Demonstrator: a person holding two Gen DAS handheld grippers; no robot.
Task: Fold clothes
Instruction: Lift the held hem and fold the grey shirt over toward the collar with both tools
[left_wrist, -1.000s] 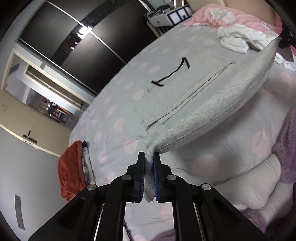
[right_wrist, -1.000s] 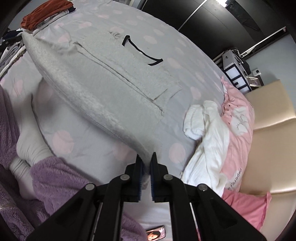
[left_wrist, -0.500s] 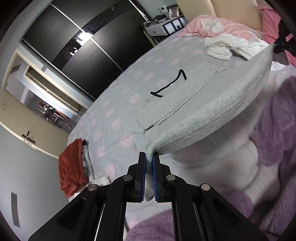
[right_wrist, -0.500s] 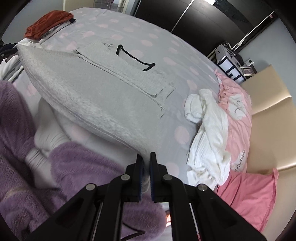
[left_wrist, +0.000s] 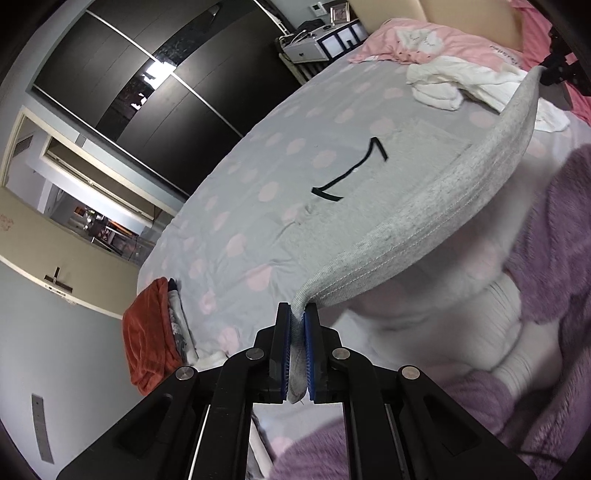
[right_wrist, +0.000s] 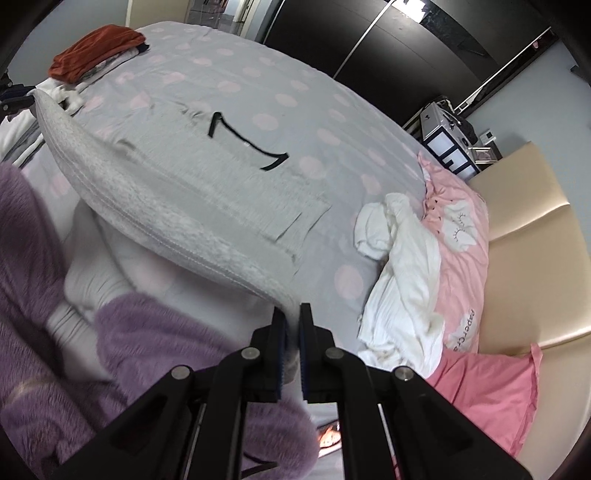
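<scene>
A grey garment (left_wrist: 417, 206) with a black neck trim (left_wrist: 351, 177) lies partly on the bed, its near hem lifted and stretched between both grippers. My left gripper (left_wrist: 297, 317) is shut on one hem corner. The other corner is pinched by my right gripper (right_wrist: 291, 314), also shut. In the right wrist view the grey garment (right_wrist: 177, 192) sags from that grip across to the left gripper (right_wrist: 14, 99) at the far left edge. The right gripper (left_wrist: 554, 70) shows at the top right of the left wrist view.
The bed sheet (left_wrist: 236, 206) is grey with pink dots. A crumpled white garment (right_wrist: 395, 266) and a pink pillow (right_wrist: 458, 229) lie to the right; a folded stack topped in orange (right_wrist: 92, 48) sits at the far left. The person's purple fleece legs (right_wrist: 140, 354) and white socks (right_wrist: 88, 280) are under the hem.
Both grippers have risen and pulled back toward the person with the hem. More of the garment has lifted off the bed, and the purple legs now fill the lower view.
</scene>
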